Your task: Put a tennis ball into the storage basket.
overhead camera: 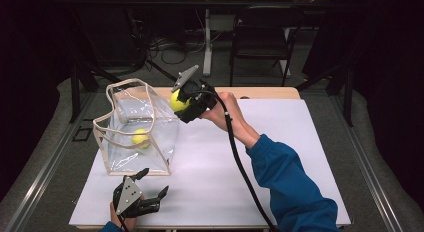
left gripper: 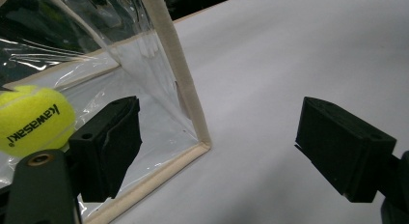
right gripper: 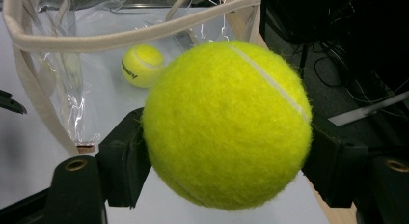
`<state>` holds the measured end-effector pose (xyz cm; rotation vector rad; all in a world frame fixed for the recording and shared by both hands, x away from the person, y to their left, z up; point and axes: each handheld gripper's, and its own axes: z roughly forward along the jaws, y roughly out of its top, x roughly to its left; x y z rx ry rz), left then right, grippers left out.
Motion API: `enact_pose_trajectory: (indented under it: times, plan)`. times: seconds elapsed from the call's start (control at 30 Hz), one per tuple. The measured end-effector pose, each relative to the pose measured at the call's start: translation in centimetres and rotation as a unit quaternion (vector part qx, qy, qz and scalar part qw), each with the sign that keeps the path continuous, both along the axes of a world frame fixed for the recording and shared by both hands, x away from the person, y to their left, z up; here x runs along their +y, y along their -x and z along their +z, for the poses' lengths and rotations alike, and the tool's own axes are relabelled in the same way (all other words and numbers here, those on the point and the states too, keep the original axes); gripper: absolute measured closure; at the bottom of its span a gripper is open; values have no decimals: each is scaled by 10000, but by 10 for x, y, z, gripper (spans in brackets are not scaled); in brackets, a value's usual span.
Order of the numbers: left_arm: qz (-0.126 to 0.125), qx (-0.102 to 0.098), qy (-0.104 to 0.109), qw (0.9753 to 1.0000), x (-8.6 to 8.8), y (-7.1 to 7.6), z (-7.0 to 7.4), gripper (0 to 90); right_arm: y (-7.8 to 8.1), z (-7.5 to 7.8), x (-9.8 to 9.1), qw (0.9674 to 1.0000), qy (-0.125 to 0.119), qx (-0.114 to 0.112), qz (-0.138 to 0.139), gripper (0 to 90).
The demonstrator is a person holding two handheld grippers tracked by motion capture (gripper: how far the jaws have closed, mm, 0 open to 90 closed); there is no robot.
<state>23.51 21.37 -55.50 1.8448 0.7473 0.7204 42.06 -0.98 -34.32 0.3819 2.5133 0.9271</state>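
The right gripper [overhead camera: 186,103] is raised above the table [overhead camera: 280,157], just beside the upper right edge of a clear plastic bag [overhead camera: 131,123] with cream fabric trim, and its jaws are clamped on a yellow tennis ball [overhead camera: 178,101]. In the right gripper view that held tennis ball [right gripper: 226,125] sits squarely between the two black jaws, pressed from both sides, its white seam curving across the upper right. Beyond it, under the bag's cream rim, a second tennis ball [right gripper: 141,65] lies on the bottom of the bag. In the high view this second ball [overhead camera: 140,138] shows through the transparent wall, low in the bag and towards its near side. The bag stands upright on the white table surface at the left, mouth open upward, with the handle loops drooping at its rim. The left gripper [overhead camera: 150,184] rests low at the near edge of the table, just in front of the bag's near right corner, and its jaws stand wide apart with nothing between them. In the left gripper view the bag's trimmed corner [left gripper: 193,115] lies between the spread jaws without touching either, and the ball inside the bag [left gripper: 34,119], printed with black lettering, shows through the plastic beside the left-hand jaw. A blue sleeve [overhead camera: 292,182] covers the person's right forearm, and a black cable [overhead camera: 240,157] trails from the right gripper across the table towards the near edge.
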Motion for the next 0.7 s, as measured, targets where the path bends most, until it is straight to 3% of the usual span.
enact_pose_trajectory:
  times: [0.23, 0.7]
  plan:
    - [-47, -9, 13, 10000, 0, 0, 0, 160, 2, 9, 6, 9999, -100, -39, 36, 262]
    - [-64, -16, -20, 10000, 0, 1, 0, 160, 0, 14, 29, 9996, -211, 25, 167, 262]
